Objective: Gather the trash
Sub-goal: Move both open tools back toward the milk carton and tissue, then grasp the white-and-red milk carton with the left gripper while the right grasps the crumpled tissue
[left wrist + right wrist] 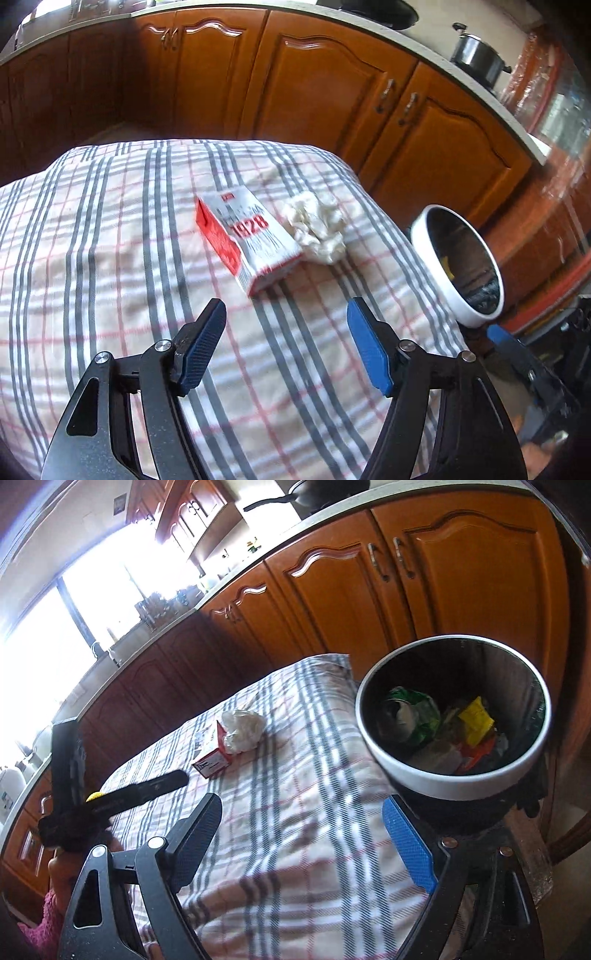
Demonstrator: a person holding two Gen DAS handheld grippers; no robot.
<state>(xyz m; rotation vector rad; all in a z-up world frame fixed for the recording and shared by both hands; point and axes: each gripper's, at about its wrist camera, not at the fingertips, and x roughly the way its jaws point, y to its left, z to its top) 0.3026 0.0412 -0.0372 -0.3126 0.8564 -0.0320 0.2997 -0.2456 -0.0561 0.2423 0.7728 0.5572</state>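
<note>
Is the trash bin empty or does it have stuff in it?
It has stuff in it. The right wrist view looks into the bin and shows a crushed green can, a yellow wrapper and other scraps at the bottom.

Daylit kitchen, two fisheye views, uneven exposure.
Right wrist view: window (66,602) blown out white at ten o'clock. Cabinets (325,85) bow strongly toward the rims; corners vignette to black. Soft shadow bands cross the checked cloth (110,258). Carton (247,240) print smeared by motion blur; cloth weave blurred at six o'clock.
</note>
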